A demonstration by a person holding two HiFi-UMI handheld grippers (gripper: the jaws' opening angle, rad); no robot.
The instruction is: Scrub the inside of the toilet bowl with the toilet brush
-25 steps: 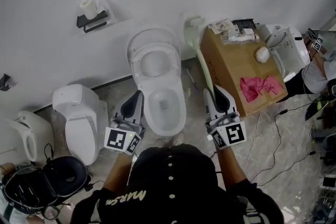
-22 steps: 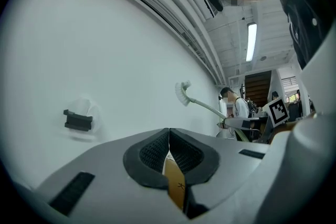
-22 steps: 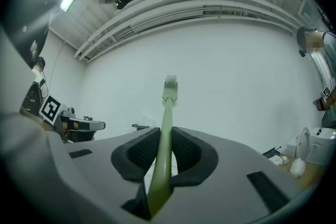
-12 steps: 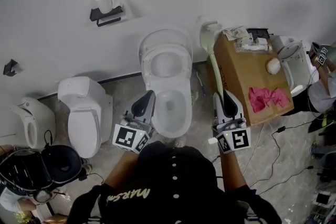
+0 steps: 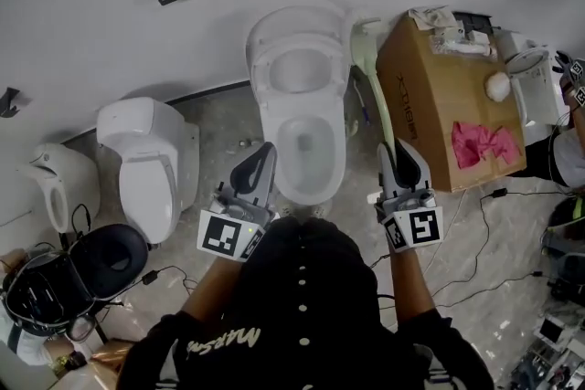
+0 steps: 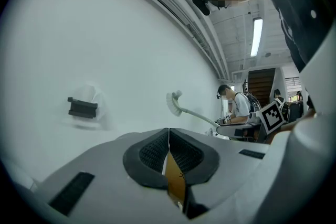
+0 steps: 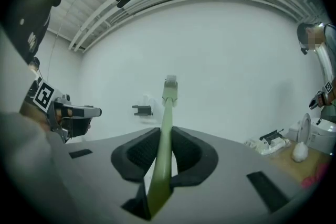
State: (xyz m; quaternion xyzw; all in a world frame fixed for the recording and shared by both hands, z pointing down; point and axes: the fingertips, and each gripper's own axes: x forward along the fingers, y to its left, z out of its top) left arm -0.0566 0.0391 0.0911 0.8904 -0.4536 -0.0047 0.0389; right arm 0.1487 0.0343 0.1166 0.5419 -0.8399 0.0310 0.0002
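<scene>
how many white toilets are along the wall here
3: the open white toilet in the middle, a closed-lid white toilet left of it, and another white toilet at the far left. A white fixture right of the brown cardboard box may be a fourth.

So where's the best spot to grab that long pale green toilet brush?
Hold the pale green toilet brush by its slim straight handle, near the end away from the bristle head, coming from the person's side. The right gripper grips there, jaws shut across the thin shaft.
</scene>
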